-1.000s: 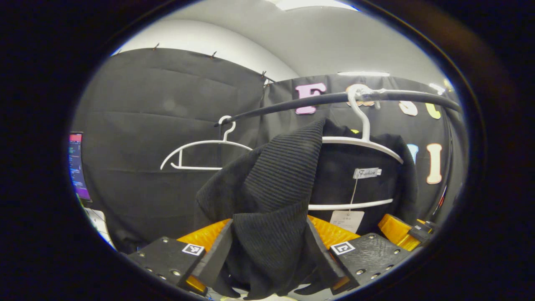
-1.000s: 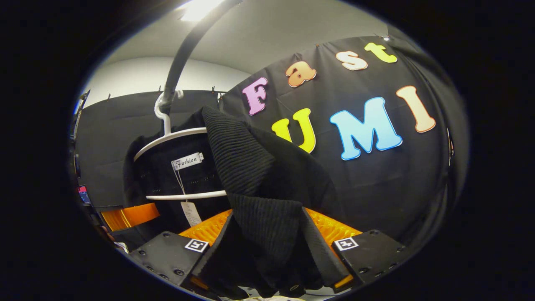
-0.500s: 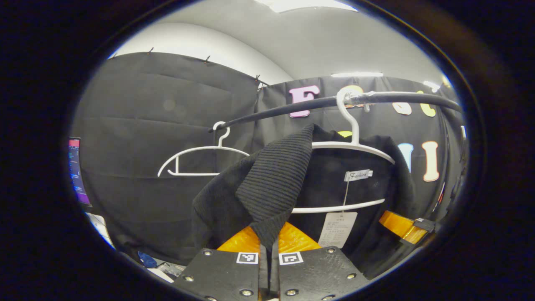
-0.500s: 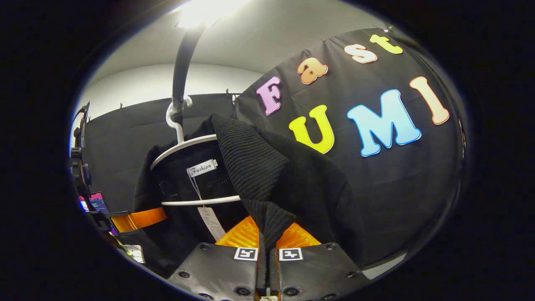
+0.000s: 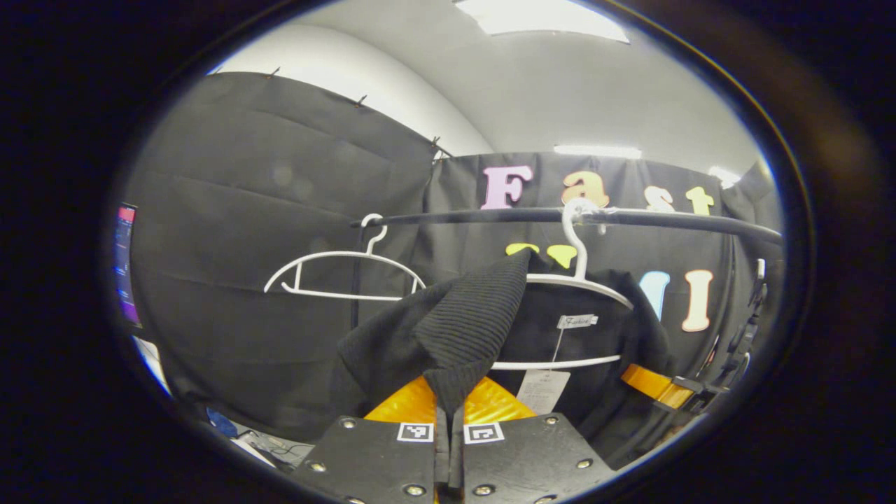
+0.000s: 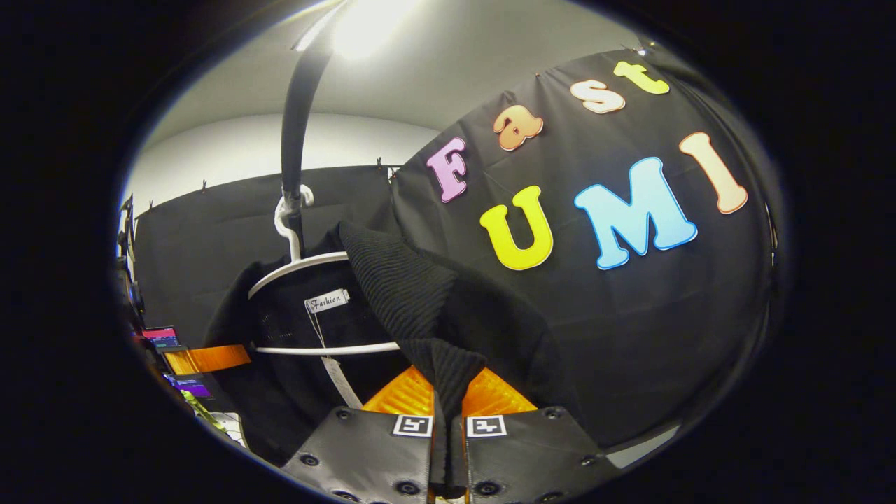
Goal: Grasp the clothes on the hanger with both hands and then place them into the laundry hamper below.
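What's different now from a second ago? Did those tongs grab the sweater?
Yes. Both tongs were open around the black sweater a second ago; the left tongs and right tongs have since shut on its ribbed edge and pulled back slightly. The sweater still hangs on its white hanger on the rail; the spare hanger is unmoved.

A recording booth set up as a clothes corner.

Black cloth (image 5: 266, 210) was clipped up as walls under a plain white ceiling (image 5: 560, 84); at twelve o'clock a dark rail (image 5: 665, 218) carried white hangers (image 5: 343, 269), and a lit monitor (image 5: 126, 266) glowed at nine o'clock.
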`<state>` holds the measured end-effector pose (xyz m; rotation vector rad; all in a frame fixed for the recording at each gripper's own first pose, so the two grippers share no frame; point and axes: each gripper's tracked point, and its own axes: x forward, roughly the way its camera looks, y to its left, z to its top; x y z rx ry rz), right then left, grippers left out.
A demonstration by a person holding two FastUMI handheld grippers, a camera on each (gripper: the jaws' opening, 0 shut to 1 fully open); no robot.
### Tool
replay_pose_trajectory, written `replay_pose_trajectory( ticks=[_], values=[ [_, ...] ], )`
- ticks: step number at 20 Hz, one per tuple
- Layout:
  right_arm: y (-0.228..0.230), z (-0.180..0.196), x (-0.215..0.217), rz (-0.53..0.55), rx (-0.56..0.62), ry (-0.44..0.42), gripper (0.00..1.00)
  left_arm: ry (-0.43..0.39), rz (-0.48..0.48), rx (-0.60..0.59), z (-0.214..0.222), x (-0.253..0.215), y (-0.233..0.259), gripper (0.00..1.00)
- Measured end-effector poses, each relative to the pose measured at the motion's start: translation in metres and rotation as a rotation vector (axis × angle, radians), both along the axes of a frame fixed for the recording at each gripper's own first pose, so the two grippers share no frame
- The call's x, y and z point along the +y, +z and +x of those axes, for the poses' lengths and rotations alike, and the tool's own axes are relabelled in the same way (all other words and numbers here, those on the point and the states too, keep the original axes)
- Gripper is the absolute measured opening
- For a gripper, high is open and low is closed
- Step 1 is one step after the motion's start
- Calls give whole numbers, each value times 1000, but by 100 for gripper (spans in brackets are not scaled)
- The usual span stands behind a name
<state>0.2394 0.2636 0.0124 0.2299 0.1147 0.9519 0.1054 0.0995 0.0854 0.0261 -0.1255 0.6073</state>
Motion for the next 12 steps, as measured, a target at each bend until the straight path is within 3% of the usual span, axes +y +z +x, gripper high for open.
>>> replay_pose_trajectory(
  ticks=[3, 8, 12],
  values=[
    [10, 10, -15, 24, -24, -35, 6, -6, 26, 6, -7, -4, 8, 1],
    [27, 29, -31, 72, -72, -115, 1, 8, 68, 24, -20, 0, 23, 2],
    [39, 41, -39, 98, -124, -167, 4, 40, 162, 71, -36, 10, 42, 1]
  ],
)
